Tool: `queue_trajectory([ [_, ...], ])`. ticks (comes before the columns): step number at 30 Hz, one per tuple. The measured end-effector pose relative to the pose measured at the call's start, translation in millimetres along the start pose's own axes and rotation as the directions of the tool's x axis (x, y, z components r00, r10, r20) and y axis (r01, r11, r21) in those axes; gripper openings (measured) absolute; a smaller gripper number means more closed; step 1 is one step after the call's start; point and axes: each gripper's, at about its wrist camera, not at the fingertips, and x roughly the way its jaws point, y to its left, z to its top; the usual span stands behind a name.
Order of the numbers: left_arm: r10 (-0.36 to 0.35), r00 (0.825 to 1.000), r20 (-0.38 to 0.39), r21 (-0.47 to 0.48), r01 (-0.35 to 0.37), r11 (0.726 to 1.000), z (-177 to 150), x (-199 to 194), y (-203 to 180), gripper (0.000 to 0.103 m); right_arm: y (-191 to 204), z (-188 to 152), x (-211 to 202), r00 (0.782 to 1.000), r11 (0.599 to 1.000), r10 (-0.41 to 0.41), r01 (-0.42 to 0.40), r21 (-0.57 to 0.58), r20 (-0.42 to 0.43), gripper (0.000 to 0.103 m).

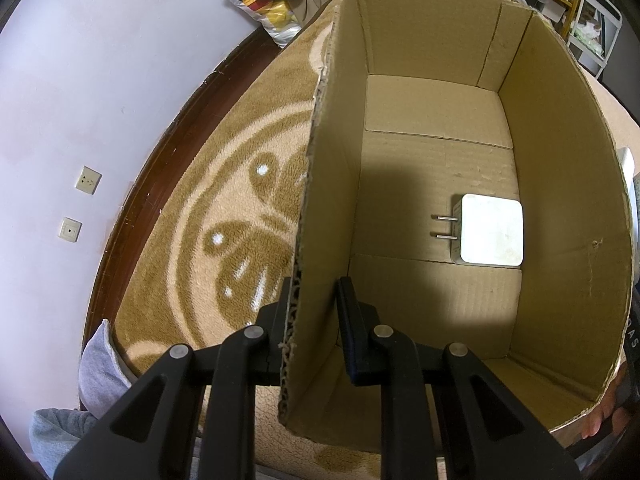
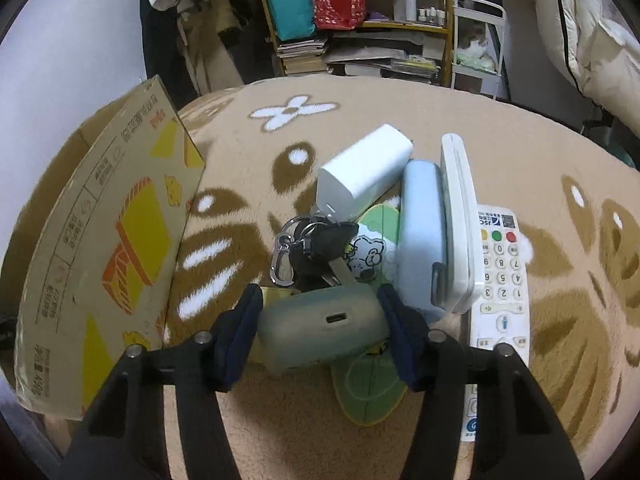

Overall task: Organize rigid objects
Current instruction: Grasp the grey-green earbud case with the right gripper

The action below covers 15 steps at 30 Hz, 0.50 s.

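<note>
Cardboard box [image 1: 440,128] stands open on a tan patterned blanket [image 1: 224,208], its near wall caught between the fingers of the left gripper [image 1: 310,308], which straddle the edge, one outside and one inside; whether they press the cardboard cannot be told. Ahead and to the right of those fingers, one white plug adapter [image 1: 490,230] lies alone on the box floor, prongs pointing left.

To the right, the right gripper [image 2: 320,316] has its fingers narrowed around a frosted green earbud case [image 2: 320,320], charging port facing the camera. Just beyond the fingertips sits the unsorted heap: a bunch of keys [image 2: 316,246], a white charger block [image 2: 362,172], a pale blue case [image 2: 420,232], a white handset-like object [image 2: 458,220] and, right of the fingers, a white remote control [image 2: 500,276], over a green cartoon-printed card [image 2: 370,384]. The box's printed outer wall [image 2: 116,248] rises left of the fingers.

Sorting looks barely begun: one item boxed, one apparently in hand, at least five remaining.
</note>
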Motion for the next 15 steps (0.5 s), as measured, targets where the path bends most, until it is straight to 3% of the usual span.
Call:
queue_trajectory([
  [7,-0.001,1.000,-0.001,-0.001,0.001,1.000,0.2,0.1,0.1,0.019,3.2,2.1,-2.9,1.000,1.000,-0.006,0.007,-0.011,0.030,0.061],
  [15,0.008,1.000,0.002,0.009,-0.008,1.000,-0.4,0.1,-1.8,0.019,12.3,15.8,-32.0,0.987,0.999,0.037,-0.036,-0.013,0.154,0.061],
])
